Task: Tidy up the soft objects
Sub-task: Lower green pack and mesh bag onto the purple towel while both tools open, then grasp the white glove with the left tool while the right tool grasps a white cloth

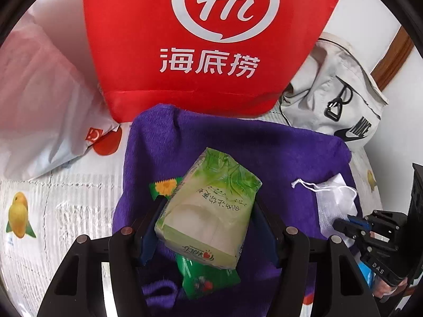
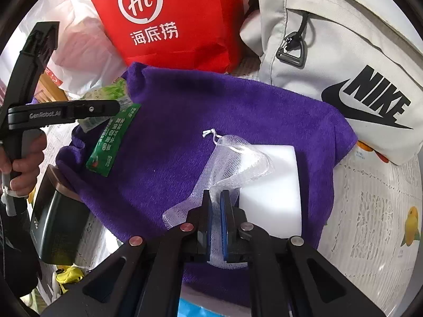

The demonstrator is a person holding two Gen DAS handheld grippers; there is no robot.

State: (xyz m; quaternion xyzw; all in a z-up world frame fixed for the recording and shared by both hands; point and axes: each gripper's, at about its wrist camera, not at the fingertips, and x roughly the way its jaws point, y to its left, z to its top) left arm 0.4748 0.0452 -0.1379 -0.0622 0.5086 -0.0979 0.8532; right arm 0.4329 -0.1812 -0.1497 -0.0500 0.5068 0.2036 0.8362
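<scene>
Both claws grip: left claw [image 1: 208, 216] tissue pack [image 1: 208, 206], right claw [image 2: 216, 198] mesh pouch [image 2: 238, 158], mid-towel [image 2: 224, 105].

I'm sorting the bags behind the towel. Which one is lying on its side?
The grey Nike bag, right of the purple towel, lies tipped over, logo slanted. The red Haidilao bag stands upright; the white plastic bag is slumped.

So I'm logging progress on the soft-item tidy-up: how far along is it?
Early. Nothing looks stowed yet. In hand: the left gripper holds a green tissue pack over the purple towel; the right gripper pinches a white mesh pouch. Left: the green sachet and white block lie loose.
</scene>
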